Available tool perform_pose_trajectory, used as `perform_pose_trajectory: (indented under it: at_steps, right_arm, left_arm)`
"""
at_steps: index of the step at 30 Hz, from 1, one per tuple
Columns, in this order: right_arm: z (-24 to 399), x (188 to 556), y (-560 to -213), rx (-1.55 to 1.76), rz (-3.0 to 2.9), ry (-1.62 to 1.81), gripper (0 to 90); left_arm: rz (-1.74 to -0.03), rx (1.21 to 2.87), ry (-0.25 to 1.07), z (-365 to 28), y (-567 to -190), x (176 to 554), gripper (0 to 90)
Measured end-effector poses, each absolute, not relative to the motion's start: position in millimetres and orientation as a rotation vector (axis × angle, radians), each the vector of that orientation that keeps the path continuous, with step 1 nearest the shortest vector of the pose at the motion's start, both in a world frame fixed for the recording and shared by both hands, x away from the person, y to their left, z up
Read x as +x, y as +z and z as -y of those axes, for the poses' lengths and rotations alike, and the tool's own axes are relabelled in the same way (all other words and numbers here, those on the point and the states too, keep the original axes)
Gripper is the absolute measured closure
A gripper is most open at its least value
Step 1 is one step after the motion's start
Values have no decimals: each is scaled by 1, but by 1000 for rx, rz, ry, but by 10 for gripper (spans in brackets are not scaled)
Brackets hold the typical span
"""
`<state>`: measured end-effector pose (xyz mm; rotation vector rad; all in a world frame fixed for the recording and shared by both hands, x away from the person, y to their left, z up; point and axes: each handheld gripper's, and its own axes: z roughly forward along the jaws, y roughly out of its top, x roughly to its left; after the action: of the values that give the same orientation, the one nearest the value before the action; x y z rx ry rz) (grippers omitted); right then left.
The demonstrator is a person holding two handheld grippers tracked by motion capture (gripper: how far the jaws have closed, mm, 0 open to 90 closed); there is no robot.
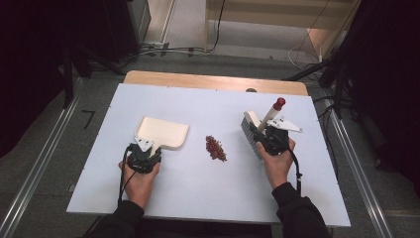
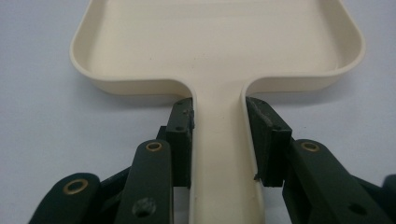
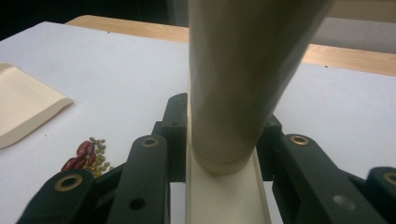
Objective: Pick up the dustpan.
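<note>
While the left claw [image 2: 218, 140] clamps it, the dustpan [image 2: 215, 42] extends ahead.

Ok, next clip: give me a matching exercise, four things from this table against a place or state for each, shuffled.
1. cream plastic dustpan
2. cream hand brush with red-capped handle
3. small pile of red and green beans
4. white table top

a. loose, between the two tools
b. handle clamped by left gripper
c. bears everything
d. held by right gripper

Pairs: 1-b, 2-d, 3-a, 4-c
</note>
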<state>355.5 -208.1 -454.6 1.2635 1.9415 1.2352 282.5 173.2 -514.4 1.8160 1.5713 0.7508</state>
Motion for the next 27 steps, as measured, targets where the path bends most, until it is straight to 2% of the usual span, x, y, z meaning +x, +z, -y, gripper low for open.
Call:
perform_pose_trajectory:
  at_steps: [15, 27]
  right_arm:
    - [210, 355, -454, 1274, -1937, 1244, 643]
    - [209, 355, -454, 1268, -1940, 1246, 643]
  left_arm:
    - [-1516, 1837, 655, -188, -508, 285, 672]
    - [-1375, 1934, 594, -193, -499, 273, 673]
